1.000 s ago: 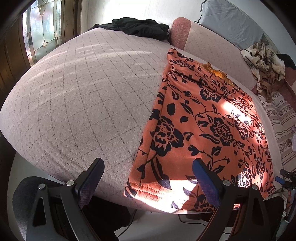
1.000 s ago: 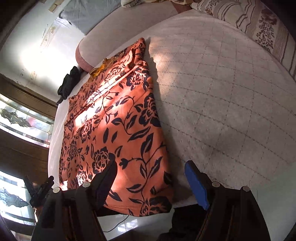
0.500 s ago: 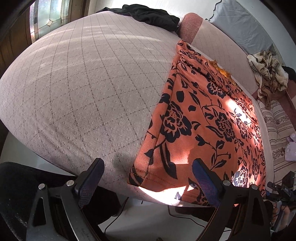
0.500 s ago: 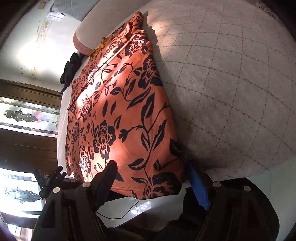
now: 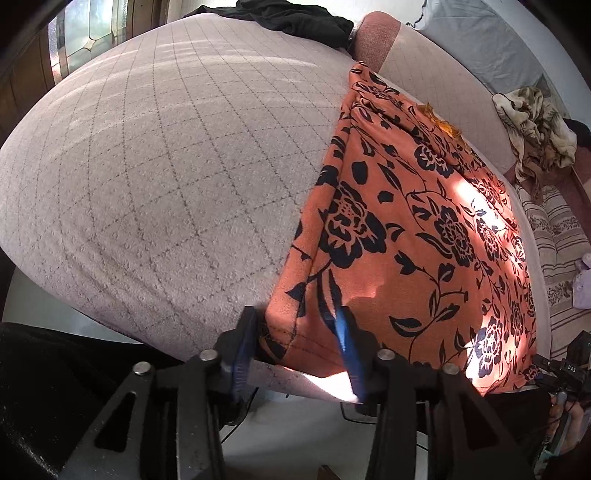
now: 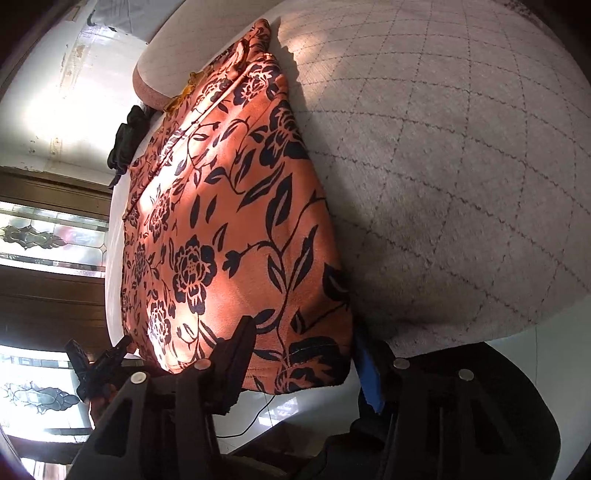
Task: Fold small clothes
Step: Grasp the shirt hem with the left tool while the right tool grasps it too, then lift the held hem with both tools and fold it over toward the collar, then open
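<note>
Both tongs sit at the near hem of the orange floral garment (image 5: 406,229): left tongs (image 5: 295,343) have narrowed around its left corner, fingers either side of the cloth but not visibly pinching; right tongs (image 6: 306,354) straddle the right corner, likewise apart. It lies flat on the quilted bed (image 5: 166,166), a black garment (image 5: 295,18) well beyond

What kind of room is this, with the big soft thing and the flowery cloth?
Probably a bedroom at home. An orange flowered garment lies on a quilted bed cover, a grey pillow sits at the far end, and stained-glass window panels line one wall.
</note>
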